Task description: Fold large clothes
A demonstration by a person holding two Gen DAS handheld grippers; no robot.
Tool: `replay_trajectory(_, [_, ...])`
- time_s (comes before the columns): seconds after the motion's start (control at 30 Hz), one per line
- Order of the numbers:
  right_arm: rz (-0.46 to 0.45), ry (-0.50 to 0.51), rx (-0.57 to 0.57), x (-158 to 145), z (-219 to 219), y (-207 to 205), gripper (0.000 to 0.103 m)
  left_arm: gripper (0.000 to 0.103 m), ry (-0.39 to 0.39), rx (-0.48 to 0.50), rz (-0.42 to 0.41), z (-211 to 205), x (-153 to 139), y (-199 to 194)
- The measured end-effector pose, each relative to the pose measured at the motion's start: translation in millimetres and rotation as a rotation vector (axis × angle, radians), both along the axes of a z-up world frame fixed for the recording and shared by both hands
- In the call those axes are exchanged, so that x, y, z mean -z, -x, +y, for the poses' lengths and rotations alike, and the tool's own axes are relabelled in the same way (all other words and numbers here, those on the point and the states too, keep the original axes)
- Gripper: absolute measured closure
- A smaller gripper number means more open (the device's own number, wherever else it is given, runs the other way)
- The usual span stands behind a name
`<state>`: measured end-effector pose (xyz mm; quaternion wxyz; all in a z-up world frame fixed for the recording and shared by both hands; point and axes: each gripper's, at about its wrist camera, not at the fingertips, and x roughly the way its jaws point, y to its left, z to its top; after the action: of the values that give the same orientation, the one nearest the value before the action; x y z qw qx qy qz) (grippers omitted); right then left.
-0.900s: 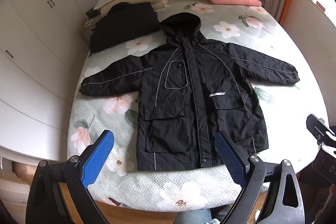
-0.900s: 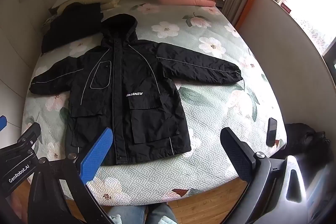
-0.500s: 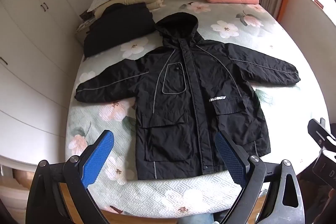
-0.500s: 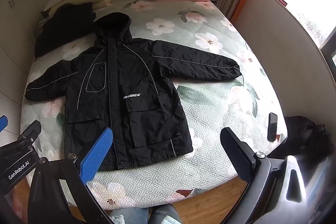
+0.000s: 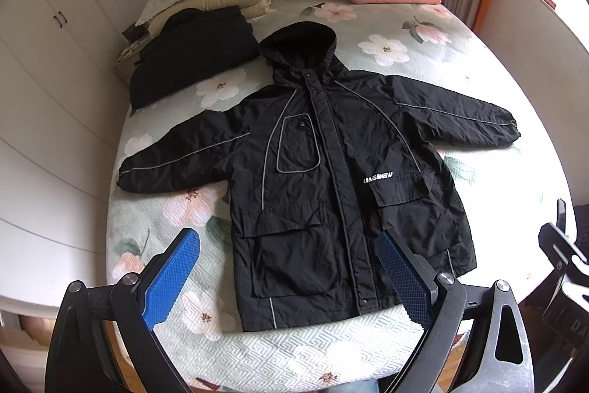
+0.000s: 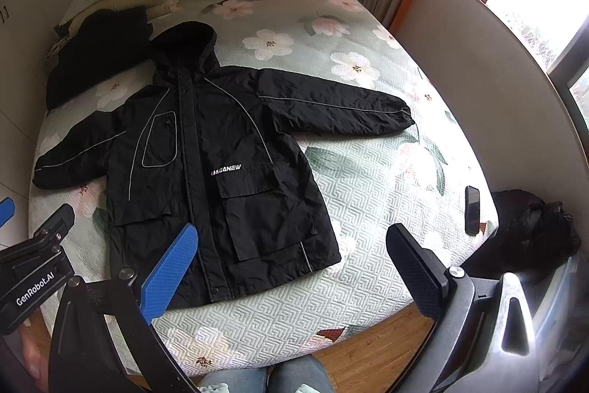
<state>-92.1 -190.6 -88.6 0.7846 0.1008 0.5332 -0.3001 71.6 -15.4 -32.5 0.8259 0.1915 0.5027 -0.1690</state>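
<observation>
The black jacket [image 5: 331, 179] lies flat on the bed beyond both grippers' wide-spread, empty fingers [image 5: 173, 277].

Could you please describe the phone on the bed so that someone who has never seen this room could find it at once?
Start at the bed with the green flowered cover and the black jacket spread across it. Go to the bed's window-side edge, near the foot corner. The phone lies flat there, alone: a small, glossy, dark slab, unlike the soft clothes and pillows.
</observation>
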Motion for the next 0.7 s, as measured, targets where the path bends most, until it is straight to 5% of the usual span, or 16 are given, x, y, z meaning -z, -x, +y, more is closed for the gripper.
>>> replay_trajectory(0.7, [-0.016, -0.03, -0.058, 1, 0, -10, 0.0, 0.005, -0.016, -0.061, 0.002, 7, -1, 2])
